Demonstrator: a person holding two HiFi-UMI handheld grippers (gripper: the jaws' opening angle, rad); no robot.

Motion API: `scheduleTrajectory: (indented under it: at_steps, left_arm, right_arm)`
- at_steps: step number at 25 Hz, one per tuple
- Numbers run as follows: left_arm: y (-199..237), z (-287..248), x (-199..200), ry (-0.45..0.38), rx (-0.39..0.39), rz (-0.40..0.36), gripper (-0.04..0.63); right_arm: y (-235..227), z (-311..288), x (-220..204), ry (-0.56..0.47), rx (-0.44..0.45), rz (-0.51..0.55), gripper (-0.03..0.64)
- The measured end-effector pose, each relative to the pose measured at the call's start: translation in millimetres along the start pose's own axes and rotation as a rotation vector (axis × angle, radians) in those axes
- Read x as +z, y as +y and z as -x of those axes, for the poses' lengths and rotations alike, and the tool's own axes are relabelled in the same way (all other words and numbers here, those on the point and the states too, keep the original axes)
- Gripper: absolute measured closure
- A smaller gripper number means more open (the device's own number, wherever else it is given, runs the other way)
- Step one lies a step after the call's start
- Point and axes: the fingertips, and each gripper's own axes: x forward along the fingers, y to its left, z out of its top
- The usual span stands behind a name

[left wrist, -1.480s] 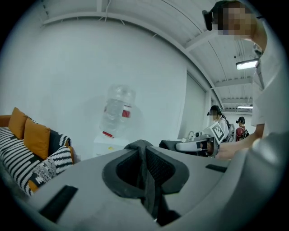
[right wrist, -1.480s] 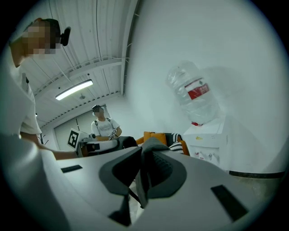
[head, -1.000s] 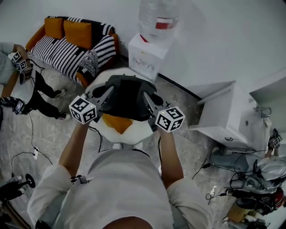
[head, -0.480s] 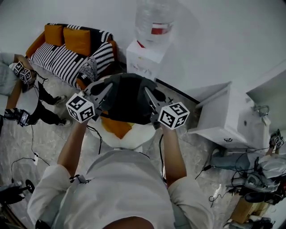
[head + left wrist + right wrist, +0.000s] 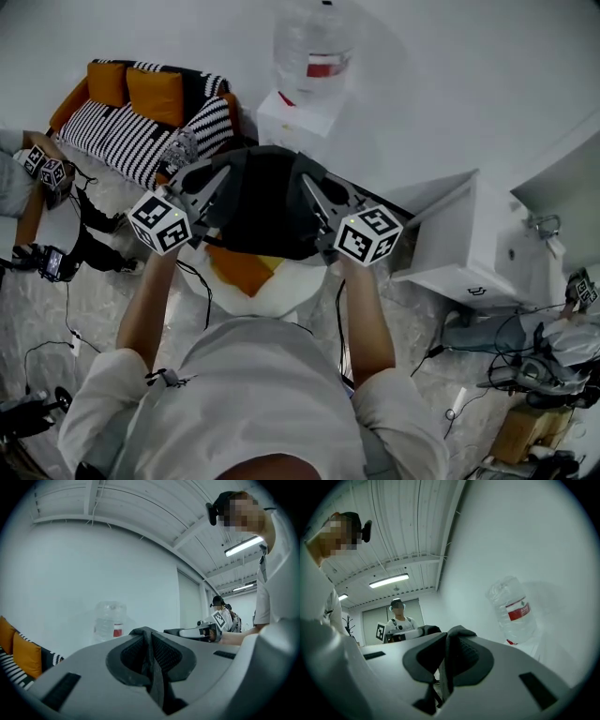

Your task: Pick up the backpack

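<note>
In the head view the black backpack (image 5: 265,211) hangs in the air between my two grippers, above a round white seat. My left gripper (image 5: 221,180) grips it on its left side and my right gripper (image 5: 307,185) on its right side. In the left gripper view a dark fabric strap (image 5: 153,665) is pinched between the jaws of the left gripper (image 5: 151,641). The right gripper view shows the same: a strap (image 5: 446,665) stands clamped between the jaws of the right gripper (image 5: 449,641). Both grippers point about level.
Under the backpack is a round white seat (image 5: 281,289) with an orange patch (image 5: 242,267). Behind stand a water dispenser (image 5: 298,120) with its bottle (image 5: 312,42), a striped sofa (image 5: 141,117) at left and a white cabinet (image 5: 469,246) at right. People and cables lie at both edges.
Both grippers have risen together with the backpack, which now hangs higher above the white seat and covers more of it. The grips on the straps are unchanged.
</note>
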Motion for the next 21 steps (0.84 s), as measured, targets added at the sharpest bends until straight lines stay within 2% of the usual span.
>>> scheduleTrajectory:
  at_steps: [21]
  left_arm:
    - [3.0, 8.8, 9.7, -0.022, -0.005, -0.007, 0.563]
  right_arm:
    - [9.1, -6.1, 5.2, -0.008, 0.013, -0.002, 0.58]
